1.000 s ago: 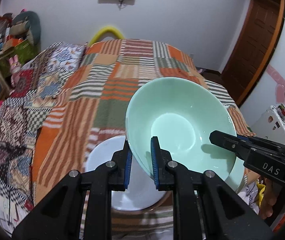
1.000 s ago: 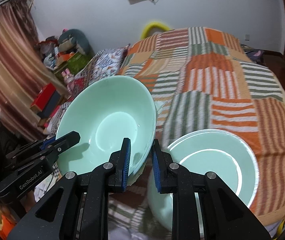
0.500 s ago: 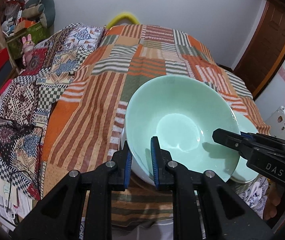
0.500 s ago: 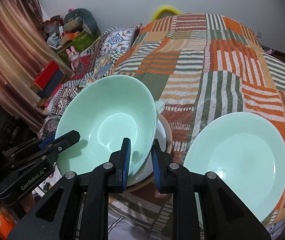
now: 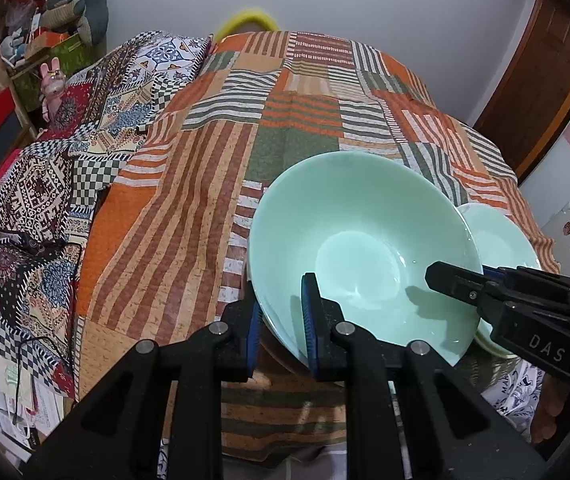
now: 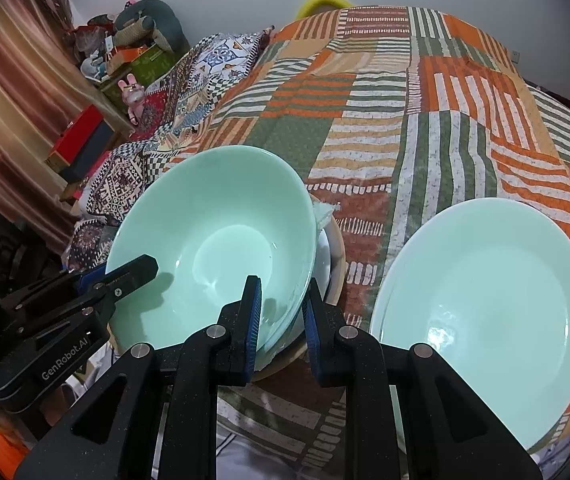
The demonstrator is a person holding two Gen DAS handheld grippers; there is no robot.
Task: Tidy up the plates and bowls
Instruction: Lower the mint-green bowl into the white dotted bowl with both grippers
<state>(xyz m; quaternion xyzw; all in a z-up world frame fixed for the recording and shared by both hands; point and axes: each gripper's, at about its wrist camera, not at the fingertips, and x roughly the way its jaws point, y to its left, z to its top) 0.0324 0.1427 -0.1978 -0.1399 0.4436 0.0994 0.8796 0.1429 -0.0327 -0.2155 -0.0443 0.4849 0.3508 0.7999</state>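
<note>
Left claw (image 5: 282,330): pinching the green bowl (image 5: 359,248) by its near rim.
Right claw (image 6: 281,322): pinching the opposite rim.
Tip: keeping it level over the white dish (image 6: 323,258).

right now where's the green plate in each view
Left wrist: the plate peeks out at right, mostly hidden behind the bowl.
Right wrist: the plate fills the lower right, in full view on the quilt.
Shared landmark: the bowl, held at its rim by both grippers, sits just left of the plate.
</note>
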